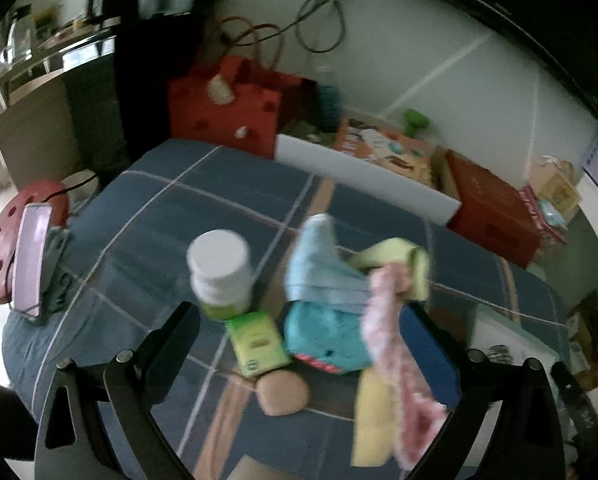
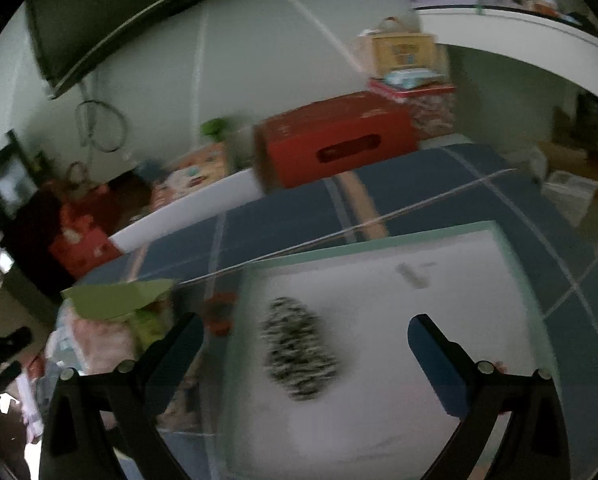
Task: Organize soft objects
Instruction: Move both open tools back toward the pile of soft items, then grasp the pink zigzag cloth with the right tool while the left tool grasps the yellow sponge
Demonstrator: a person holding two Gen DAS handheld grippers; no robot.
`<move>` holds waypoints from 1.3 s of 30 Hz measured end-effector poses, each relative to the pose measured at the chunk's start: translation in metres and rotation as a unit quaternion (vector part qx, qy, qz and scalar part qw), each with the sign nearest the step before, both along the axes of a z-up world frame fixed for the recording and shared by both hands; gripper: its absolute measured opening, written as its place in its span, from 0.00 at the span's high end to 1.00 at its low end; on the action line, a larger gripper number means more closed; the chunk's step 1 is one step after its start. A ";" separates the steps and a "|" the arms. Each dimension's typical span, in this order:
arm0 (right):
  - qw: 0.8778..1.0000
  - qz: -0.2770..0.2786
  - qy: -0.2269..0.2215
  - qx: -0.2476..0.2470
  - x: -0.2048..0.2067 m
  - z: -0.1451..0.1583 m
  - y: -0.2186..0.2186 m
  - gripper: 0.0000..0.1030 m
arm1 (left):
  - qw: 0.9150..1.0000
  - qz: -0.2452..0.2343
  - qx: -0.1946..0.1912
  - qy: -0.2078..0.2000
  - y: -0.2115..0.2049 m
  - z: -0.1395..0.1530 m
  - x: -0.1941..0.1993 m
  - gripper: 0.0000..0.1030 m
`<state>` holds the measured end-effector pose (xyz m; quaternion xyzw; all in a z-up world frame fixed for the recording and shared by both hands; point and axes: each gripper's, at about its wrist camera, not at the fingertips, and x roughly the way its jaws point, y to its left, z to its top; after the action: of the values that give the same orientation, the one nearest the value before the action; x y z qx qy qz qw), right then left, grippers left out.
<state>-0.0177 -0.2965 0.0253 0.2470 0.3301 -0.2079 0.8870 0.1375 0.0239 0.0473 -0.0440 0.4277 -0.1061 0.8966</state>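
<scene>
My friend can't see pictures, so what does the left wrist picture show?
The open left hand-held gripper hovers over a pile of soft cloths on a blue plaid tablecloth, beside a white-capped bottle.

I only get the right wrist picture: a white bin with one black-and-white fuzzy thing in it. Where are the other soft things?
Observer: The left wrist view shows a pile of cloths, light blue, yellow and pink, on the plaid tablecloth.
Operator: Anything hard mixed in?
Observer: Yes, a white-capped bottle stands left of the pile, above a green packet.
Operator: Is the left gripper holding anything?
Observer: No. The left gripper has its jaws wide apart, nothing clamped between them.
</scene>
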 end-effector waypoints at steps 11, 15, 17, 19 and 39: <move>0.992 0.126 0.012 0.016 0.037 -0.013 0.074 0.00 | 0.999 0.020 -0.008 0.031 0.026 -0.034 -0.009 0.03; 0.987 0.159 0.016 0.023 0.041 -0.018 0.095 0.00 | 0.998 0.017 -0.013 0.051 0.027 -0.050 -0.011 0.03; 0.985 0.171 0.020 0.027 0.045 -0.022 0.103 0.00 | 0.997 0.017 -0.033 0.067 0.028 -0.057 -0.010 0.03; 0.982 0.182 0.026 0.032 0.047 -0.027 0.110 0.00 | 0.996 0.015 -0.041 0.079 0.028 -0.062 -0.008 0.03; 0.969 0.233 0.013 0.082 0.063 -0.051 0.141 0.13 | 0.991 0.030 -0.027 0.128 0.029 -0.087 0.002 0.03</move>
<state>0.0450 -0.1557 -0.0255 0.2320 0.4059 0.0294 0.8835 0.1392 0.0530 -0.0395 -0.0940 0.5349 -0.0841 0.8355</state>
